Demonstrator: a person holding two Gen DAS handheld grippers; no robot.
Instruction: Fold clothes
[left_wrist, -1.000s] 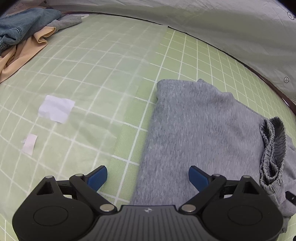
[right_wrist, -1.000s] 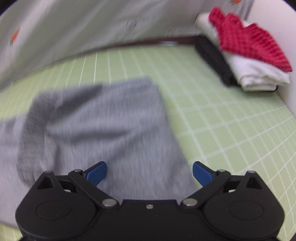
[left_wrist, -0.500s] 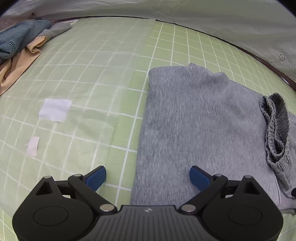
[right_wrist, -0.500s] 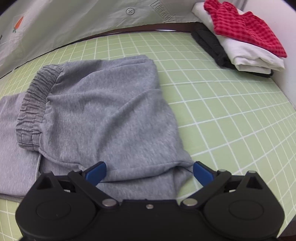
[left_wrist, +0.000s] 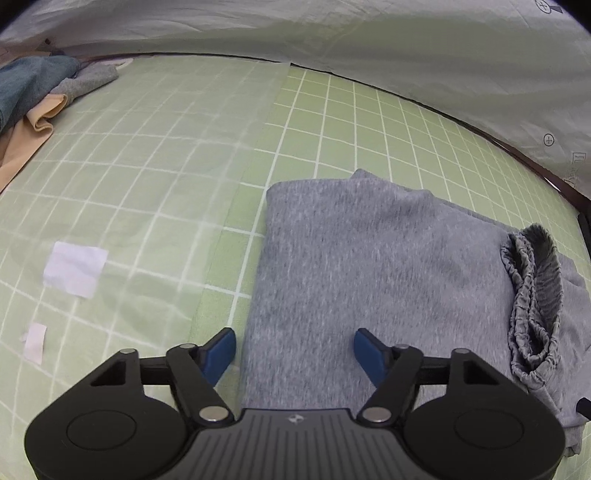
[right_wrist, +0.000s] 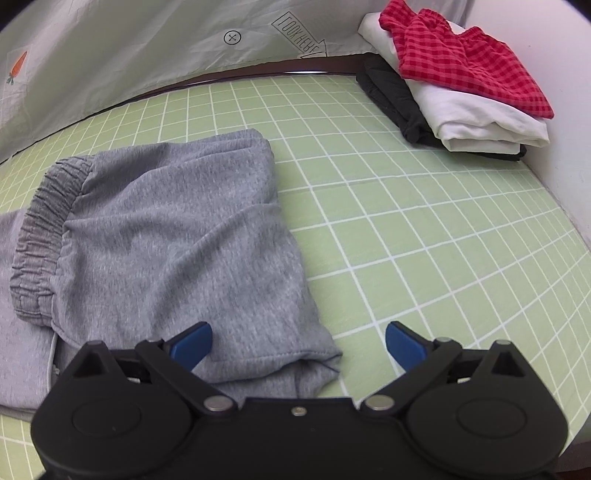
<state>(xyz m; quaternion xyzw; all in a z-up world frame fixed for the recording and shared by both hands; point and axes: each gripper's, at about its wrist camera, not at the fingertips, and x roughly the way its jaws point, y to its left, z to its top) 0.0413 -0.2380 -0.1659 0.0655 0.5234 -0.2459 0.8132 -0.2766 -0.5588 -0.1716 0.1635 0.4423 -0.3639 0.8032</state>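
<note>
Surface: pale green mat with a white grid (left_wrist: 332, 122), backed by a grey-white sheet printed with small marks (right_wrist: 110, 44).

Left gripper (left_wrist: 294, 352): black body, blue-tipped fingers spread wide, nothing between them. It hangs over the near left edge of the folded grey sweatpants of soft fleece (left_wrist: 369, 266); the left fingertip sits over bare mat just beside the cloth, the right one over the fabric.

Right gripper (right_wrist: 298, 341): same build, fingers likewise parted and empty. The left fingertip is over the grey cloth; the right one is over bare mat, apart from the near hem corner.

Grey sweatpants: lie flat on the mat in folded layers, with the gathered elastic waistband (right_wrist: 40, 229) turned up on top, toward the left in the right wrist view.

Beyond, left wrist view: white paper square (left_wrist: 75, 269) and small pale tape strip (left_wrist: 35, 341) on the mat; heap of unfolded clothes, blue denim, grey and peach (left_wrist: 33, 99), at the far left.

Beyond, right wrist view: stack of folded garments, red checked on white on black (right_wrist: 454, 85), at the far right corner, well apart from the sweatpants.
</note>
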